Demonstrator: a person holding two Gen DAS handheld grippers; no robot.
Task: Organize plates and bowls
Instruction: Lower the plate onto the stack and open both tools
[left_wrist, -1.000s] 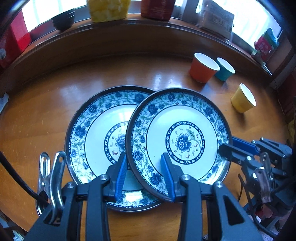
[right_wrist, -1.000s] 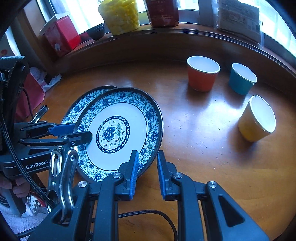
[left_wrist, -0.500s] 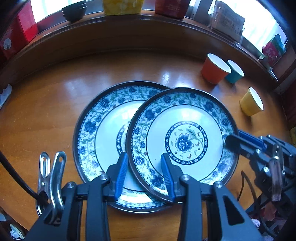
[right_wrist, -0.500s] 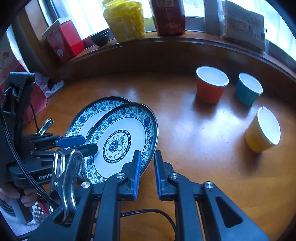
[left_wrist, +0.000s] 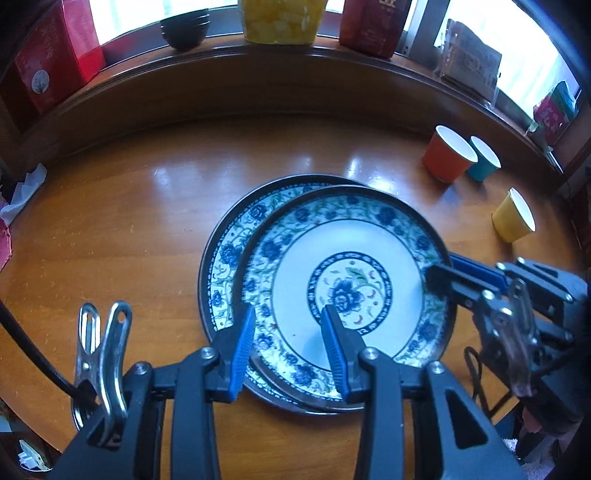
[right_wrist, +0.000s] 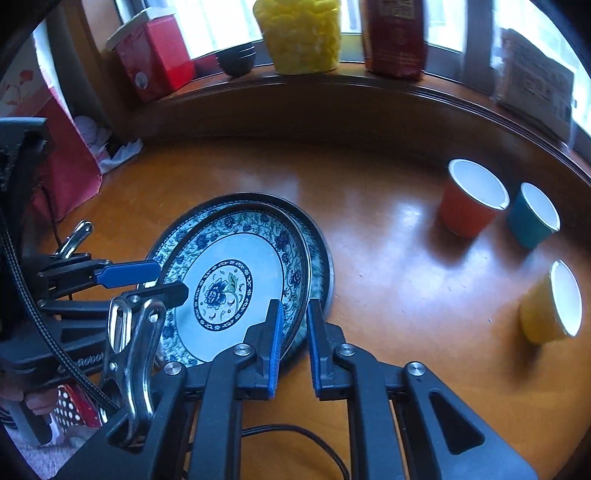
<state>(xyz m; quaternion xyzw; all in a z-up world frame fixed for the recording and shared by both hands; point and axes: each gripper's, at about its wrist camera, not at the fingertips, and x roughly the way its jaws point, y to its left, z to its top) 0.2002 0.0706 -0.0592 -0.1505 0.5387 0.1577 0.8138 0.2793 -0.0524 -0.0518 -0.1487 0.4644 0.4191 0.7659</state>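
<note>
The upper plate (left_wrist: 351, 280) lay slanted across the lower plate (left_wrist: 221, 254), nearly stacked but shifted toward the right, both on the wooden table (left_wrist: 129, 229). The right gripper (right_wrist: 293, 347) pinched the upper plate's right rim between its blue pads, jaws closed on it. The left gripper (left_wrist: 288, 347) straddled the near rim of the same plate with its jaws apart; whether either pad touched the plate could not be told.

The step in hand looked like seating the top plate squarely on the bottom one. Doing it well probably meant nudging the top plate leftward until the rims lined up, keeping it low and level so it slid rather than dropped, and letting go only once it sat flat. The left gripper could steady the stack against sliding.

Beyond the plates stood an orange cup (right_wrist: 472, 199), a teal cup (right_wrist: 532, 218) and a yellow cup (right_wrist: 550, 302), well apart from the stack.
</note>
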